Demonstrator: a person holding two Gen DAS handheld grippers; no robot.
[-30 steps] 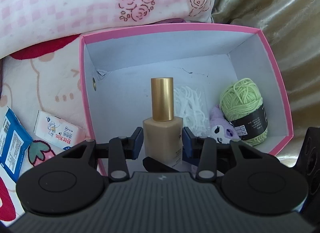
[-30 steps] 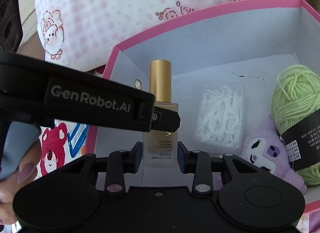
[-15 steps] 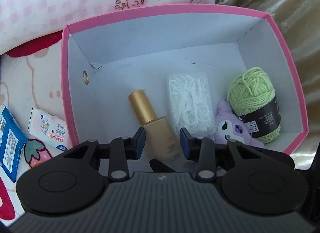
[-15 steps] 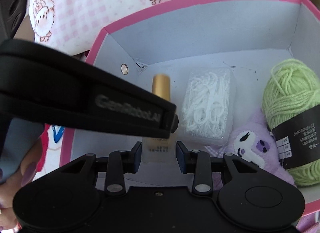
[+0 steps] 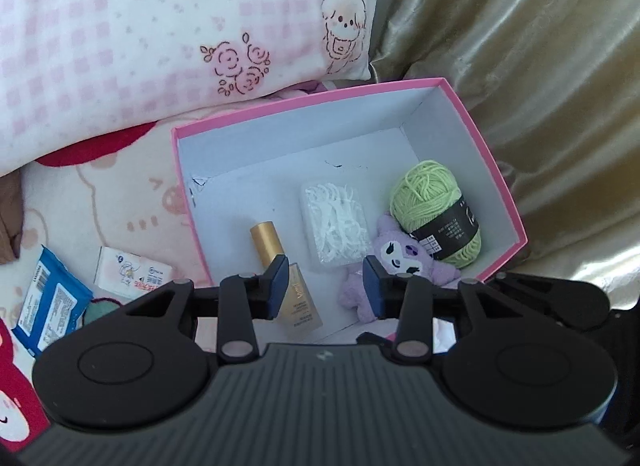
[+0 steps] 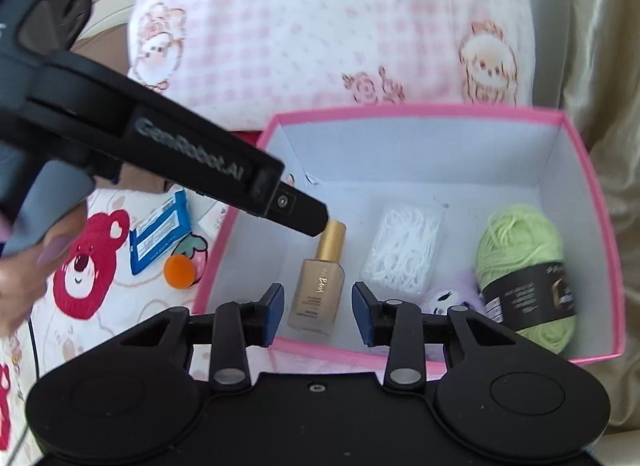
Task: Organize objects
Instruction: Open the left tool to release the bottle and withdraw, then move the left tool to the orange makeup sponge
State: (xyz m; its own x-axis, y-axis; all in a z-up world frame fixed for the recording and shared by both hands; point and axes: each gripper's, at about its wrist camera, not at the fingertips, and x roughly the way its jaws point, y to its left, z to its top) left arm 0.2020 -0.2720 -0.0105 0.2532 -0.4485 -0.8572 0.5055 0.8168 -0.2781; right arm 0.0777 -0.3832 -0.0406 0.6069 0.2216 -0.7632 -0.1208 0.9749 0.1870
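Observation:
A pink box (image 5: 304,103) with a white inside holds a foundation bottle (image 5: 298,298) with a gold cap, lying flat near the box's left wall. Beside it lie a packet of floss picks (image 5: 336,221), a purple plush (image 5: 404,258) and a ball of green yarn (image 5: 436,209). My left gripper (image 5: 325,288) hangs above the box's near side, its jaws opening, nothing pressed between them. My right gripper (image 6: 319,312) hovers open over the near rim, with the bottle (image 6: 320,286) visible below the gap, untouched. One of the left gripper's fingers (image 6: 296,209) reaches in from the left.
The box sits on a bear-print blanket (image 6: 92,262). Left of it lie a blue packet (image 5: 48,302), a small white tissue pack (image 5: 132,272) and an orange ball (image 6: 180,272). A pink checked pillow (image 5: 160,25) lies behind, gold fabric (image 5: 520,65) on the right. A hand (image 6: 24,266) holds the left gripper.
The bottle stood upright between both pairs of jaws, then tipped over; it now lies flat in the box. Both grippers have lifted and pulled back from it.

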